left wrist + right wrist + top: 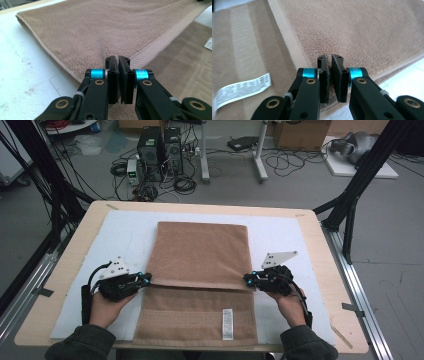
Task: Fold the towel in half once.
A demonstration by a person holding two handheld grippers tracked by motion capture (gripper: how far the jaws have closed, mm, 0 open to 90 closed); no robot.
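Two grippers, left point(145, 280) and right point(248, 280), fingers clamped on the towel's point(200, 252) folded-over corners; soft, floppy cloth, best pinched at its hems.

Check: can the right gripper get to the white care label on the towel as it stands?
Probably not yet: the right gripper is shut on the brown towel's folded-over corner. The care label lies bare on the lower layer near it, nothing covering it, so releasing first would free it.
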